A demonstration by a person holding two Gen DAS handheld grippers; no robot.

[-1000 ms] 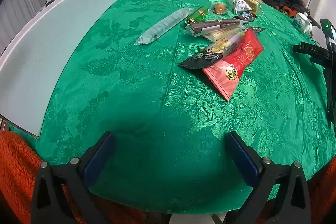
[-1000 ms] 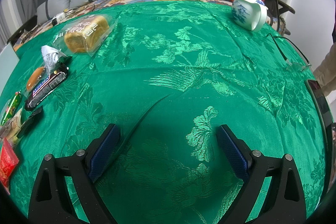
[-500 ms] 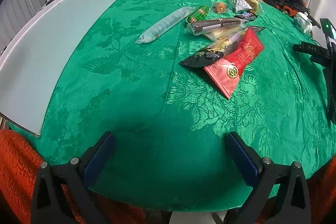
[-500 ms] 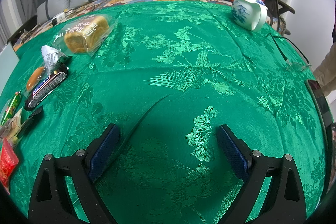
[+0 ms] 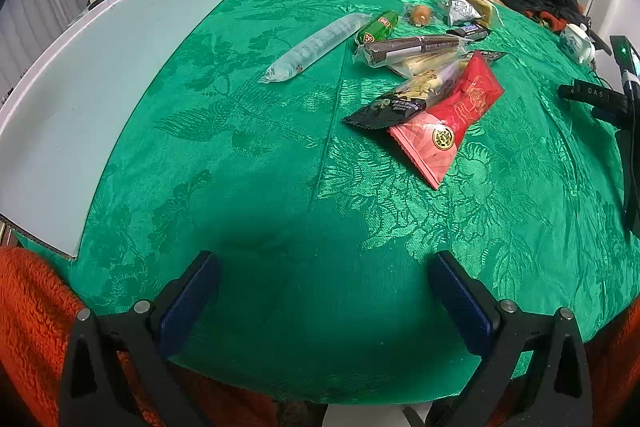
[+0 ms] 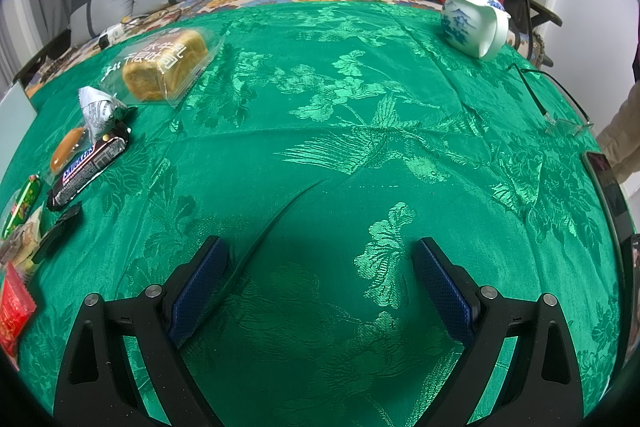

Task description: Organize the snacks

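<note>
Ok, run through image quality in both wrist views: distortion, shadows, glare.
Left wrist view: strong fisheye bowing of the white board and the green tablecloth, dark vignette corners, a soft shadow on the cloth ahead of the open left gripper. Right wrist view: same barrel bend, sheen on the cloth's woven pattern, glare on the bread bag, shadow ahead of the open right gripper.

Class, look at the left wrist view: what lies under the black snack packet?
The black snack packet overlaps the red packet's upper-left edge; its dark end lies on green tablecloth. Anything else beneath is covered.
</note>
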